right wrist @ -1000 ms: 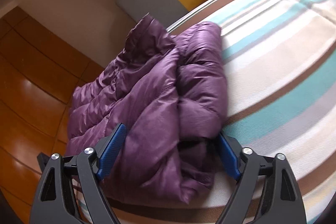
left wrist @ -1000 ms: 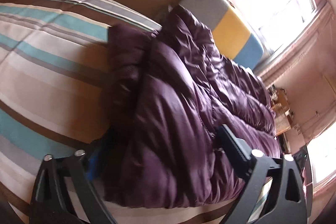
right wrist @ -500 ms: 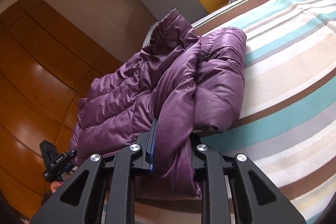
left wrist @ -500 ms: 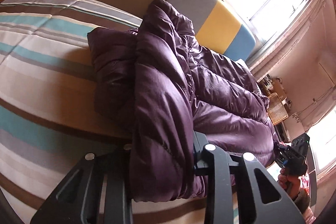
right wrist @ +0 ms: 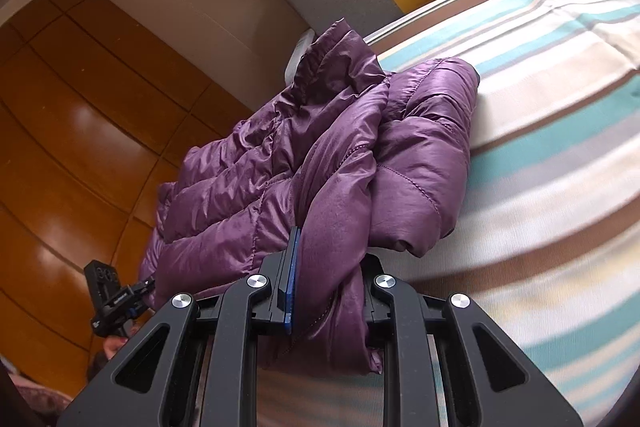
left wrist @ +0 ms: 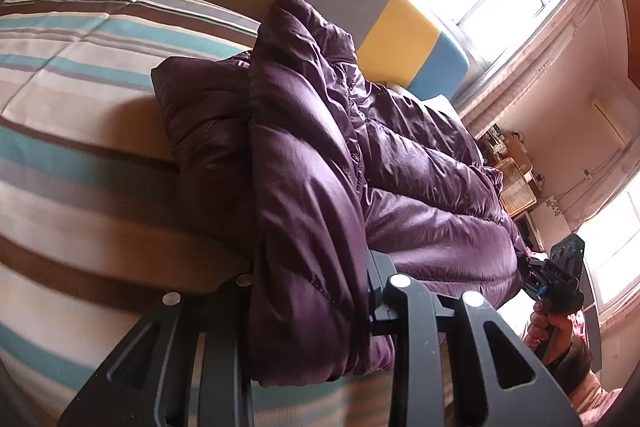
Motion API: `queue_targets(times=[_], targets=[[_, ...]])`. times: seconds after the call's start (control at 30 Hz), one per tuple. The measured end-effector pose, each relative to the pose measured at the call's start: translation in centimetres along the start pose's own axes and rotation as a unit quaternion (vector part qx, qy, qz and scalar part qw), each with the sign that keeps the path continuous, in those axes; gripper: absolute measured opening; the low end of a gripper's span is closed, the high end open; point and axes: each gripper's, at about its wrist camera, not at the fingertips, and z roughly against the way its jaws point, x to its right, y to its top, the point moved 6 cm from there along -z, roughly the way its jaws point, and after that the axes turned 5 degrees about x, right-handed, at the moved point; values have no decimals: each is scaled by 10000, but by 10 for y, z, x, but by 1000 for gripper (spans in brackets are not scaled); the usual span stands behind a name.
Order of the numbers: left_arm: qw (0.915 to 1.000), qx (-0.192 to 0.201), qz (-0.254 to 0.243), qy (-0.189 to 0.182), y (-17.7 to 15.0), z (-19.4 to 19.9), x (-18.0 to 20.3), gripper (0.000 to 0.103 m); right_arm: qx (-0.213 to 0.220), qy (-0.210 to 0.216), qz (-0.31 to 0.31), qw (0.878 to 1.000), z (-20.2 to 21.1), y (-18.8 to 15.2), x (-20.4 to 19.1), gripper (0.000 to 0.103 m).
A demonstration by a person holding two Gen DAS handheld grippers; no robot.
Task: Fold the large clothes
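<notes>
The shiny purple quilted down jacket [left wrist: 400, 163] lies on the striped bed cover [left wrist: 80, 115], near its edge. The left claw [left wrist: 310, 291] pinches one thick fold; the right claw [right wrist: 328, 287] pinches another fold.

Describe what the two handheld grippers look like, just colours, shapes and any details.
Both are matte black plastic with triangular cut-outs in the linkage arms and silver round pivot bolts. The left gripper shows black fingers; the right gripper has a bright blue pad on one finger. From the left wrist view, the other gripper's black camera housing bears small round marks, and a dark cuff shows at that wrist.
</notes>
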Motion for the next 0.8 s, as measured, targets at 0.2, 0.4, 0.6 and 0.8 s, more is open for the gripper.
queue_targets(times=[0.2,0.4,0.6,0.8], targets=[[9999,-105,-68,-71,-20,21,2,27,-29,58,-167,9998,0,-1,2,19],[9996,-138,-246,84,-29,30,2,44,-14,-16,-428,9991,-7,11,17,20],[9982,97,-64,588,-13,49,-4,54,343,-549,-279,9975,8,54,31,49],[9727,498,-1030,2021,4,69,6,65,658,-1044,720,9897,-10,108,1,50]])
